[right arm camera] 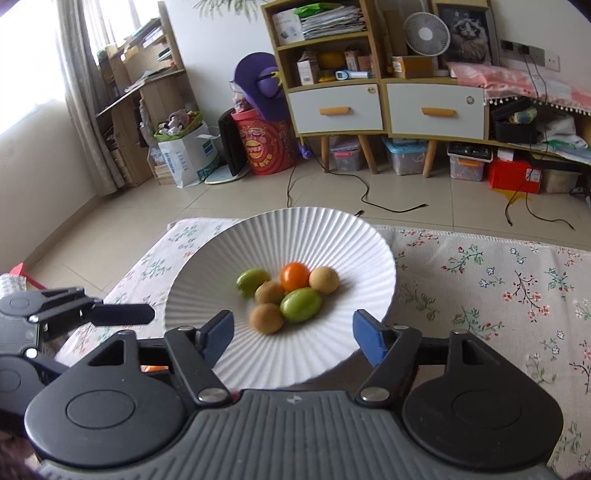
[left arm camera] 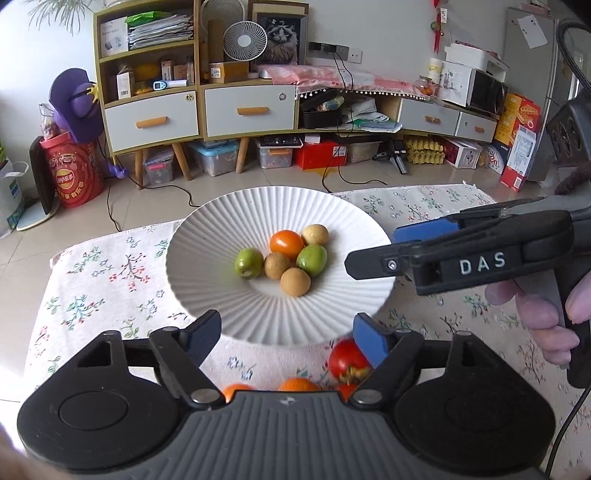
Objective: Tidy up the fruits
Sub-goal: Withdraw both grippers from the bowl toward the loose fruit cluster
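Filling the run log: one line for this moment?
left gripper open | right gripper open | plate holds six fruits | red tomato on cloth

Fruit around the plate [left arm camera: 207, 258]

Six small fruits [left arm camera: 281, 260] cluster in the plate's middle; a tomato [left arm camera: 345, 360] and two oranges [left arm camera: 297, 384] lie on the tablecloth [left arm camera: 99, 280] just before its near rim.

We note: floral tablecloth [left arm camera: 110, 280], shelf cabinet [left arm camera: 155, 92], white fan [left arm camera: 245, 40], cat picture [right arm camera: 466, 31], red bucket [right arm camera: 264, 147], microwave [left arm camera: 485, 92].
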Available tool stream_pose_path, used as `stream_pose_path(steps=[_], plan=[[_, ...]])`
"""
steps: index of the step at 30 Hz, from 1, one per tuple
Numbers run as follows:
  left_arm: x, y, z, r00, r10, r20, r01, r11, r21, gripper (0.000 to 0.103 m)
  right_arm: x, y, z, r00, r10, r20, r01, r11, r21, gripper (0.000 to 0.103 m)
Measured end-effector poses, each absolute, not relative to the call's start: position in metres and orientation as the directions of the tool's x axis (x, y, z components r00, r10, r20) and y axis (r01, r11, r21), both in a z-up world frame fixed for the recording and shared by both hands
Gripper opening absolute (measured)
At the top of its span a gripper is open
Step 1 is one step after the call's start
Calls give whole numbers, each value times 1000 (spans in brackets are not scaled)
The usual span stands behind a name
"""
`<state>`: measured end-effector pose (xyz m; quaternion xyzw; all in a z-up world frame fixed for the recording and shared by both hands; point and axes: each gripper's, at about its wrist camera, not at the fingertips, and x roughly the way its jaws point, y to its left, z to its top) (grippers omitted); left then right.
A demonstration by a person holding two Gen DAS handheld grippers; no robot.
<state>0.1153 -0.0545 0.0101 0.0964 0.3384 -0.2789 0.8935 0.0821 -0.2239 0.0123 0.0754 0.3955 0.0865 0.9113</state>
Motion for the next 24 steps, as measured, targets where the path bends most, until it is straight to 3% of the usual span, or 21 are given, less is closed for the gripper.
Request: stream_pose_path(steps=[7,24], plan=[[97,-40,15,624,-443,-644,576,817,-3,97,63,-210,22,670,239,-703,-146,971,191,76],[73,2,-13,594,-412,-692,567,824,-3,100,35,-183,13,622,255,-741,-241,962,129,81]])
